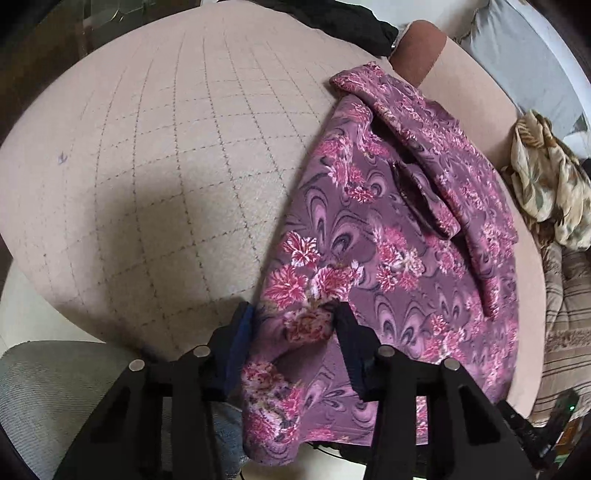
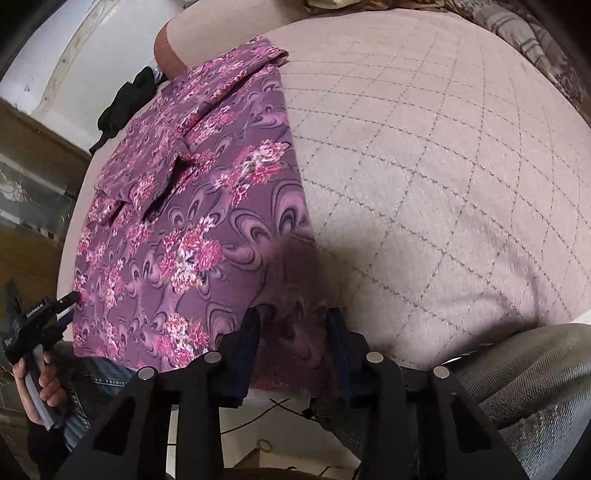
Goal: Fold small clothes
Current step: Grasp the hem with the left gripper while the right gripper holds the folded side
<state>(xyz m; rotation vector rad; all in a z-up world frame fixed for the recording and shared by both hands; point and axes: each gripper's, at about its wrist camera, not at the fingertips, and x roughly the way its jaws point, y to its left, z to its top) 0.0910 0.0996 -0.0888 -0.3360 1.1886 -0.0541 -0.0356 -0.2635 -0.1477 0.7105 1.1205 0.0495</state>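
So from the left wrist view, the left gripper (image 1: 293,321) has its jaws set fairly wide with a bunched-up bit of the purple floral garment (image 1: 388,229) sitting between them, right at the near hem; the pads don't look pressed onto the cloth, so I'd call it spread around the fabric rather than pinching it. The garment lies on the pinkish quilted cover (image 1: 166,166) of what I take to be a bed, already folded partly over itself with a sleeve laid across the top, and its near edge droops off the front. There's a crumpled leaf-print cloth (image 1: 550,184) well off to the side and something black (image 1: 343,22) at the far edge. In the right wrist view, the right gripper (image 2: 293,325) is also open, jaws straddling the other near corner of the same hem (it's in shadow there, so hard to say if the pads touch cloth). You can see the left gripper at the far side of the hem too. What I'd worry about: if only one side closes properly, the lift goes lopsided and the sleeve slides off the fold. Also that bunched hem could mean grabbing one layer only, and the overhanging edge could drag the whole thing off the bed.
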